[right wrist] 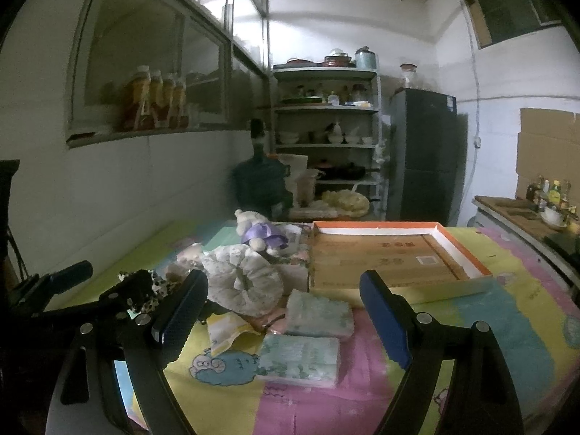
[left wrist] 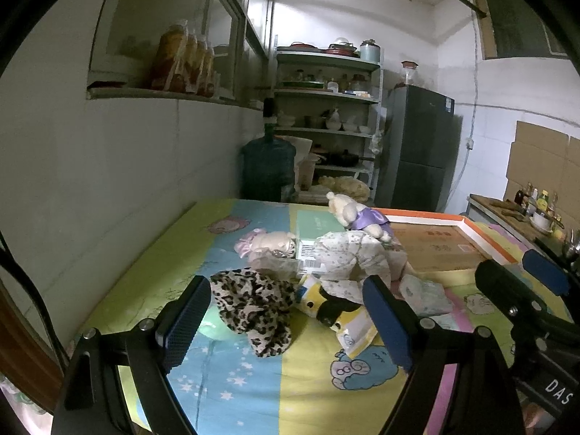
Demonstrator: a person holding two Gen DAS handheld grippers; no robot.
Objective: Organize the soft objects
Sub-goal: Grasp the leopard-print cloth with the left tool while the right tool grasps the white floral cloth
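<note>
With both the left tool and right tool spread wide and empty above the surface, the limp, light leopard-print cloth lying just ahead should pinch best at a bunched fold.

A crumpled leopard-print cloth is seen lying between the left gripper's spread fingers, a yellow-and-black plush just beside it. Two folded pale-green towels are laid flat between the right gripper's fingers. Beyond, a bunched floral garment is topped by a purple-dressed bear.
</note>
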